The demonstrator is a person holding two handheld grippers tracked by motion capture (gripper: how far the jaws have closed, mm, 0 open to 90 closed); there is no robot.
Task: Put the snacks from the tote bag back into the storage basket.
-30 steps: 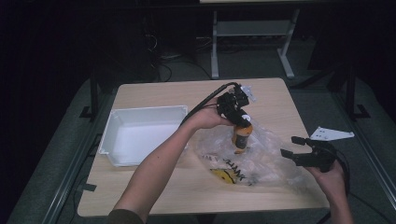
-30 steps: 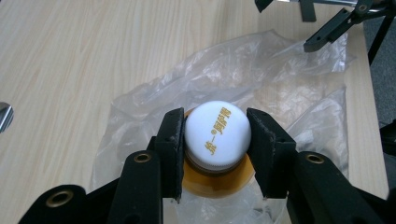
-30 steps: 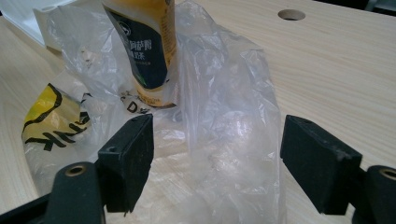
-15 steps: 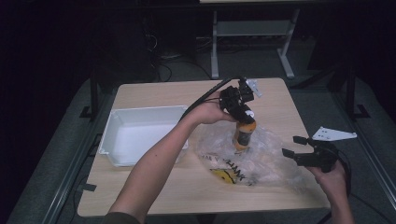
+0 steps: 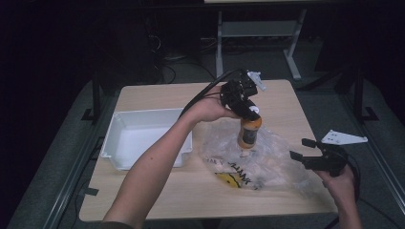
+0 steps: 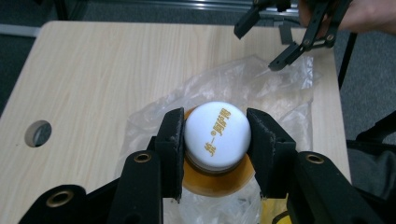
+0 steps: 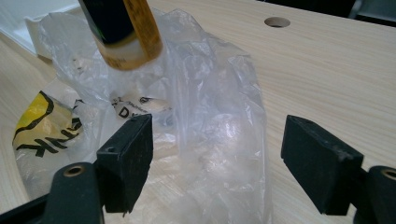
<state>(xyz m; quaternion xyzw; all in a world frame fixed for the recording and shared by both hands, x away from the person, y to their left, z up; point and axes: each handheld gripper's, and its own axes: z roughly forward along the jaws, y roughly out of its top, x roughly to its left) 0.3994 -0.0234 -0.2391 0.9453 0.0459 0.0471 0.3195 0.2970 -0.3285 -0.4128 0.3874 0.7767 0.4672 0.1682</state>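
An orange bottle [image 5: 248, 135] with a white cap [image 6: 216, 134] hangs upright over a crumpled clear plastic bag [image 5: 267, 164] on the wooden table. My left gripper [image 5: 251, 112] is shut on the cap, its pads [image 6: 170, 140] pressing both sides. In the left gripper view the orange shoulder [image 6: 219, 182] shows under the cap. In the right gripper view the bottle's base [image 7: 128, 39] hangs just above the bag [image 7: 210, 116]. My right gripper [image 5: 305, 152] stands open at the bag's right edge, and its jaws straddle loose plastic without pinching it [image 7: 219, 149].
A white tray [image 5: 124, 129] sits at the table's left, beside the left forearm. The bag bears a yellow and black print [image 5: 229, 176]. The table [image 5: 157, 191] has a round hole [image 7: 277, 22]. The floor drops away past the table's right edge.
The left gripper has risen with the bottle, so the bottle now hangs higher above the bag. The right gripper has stayed where it was.
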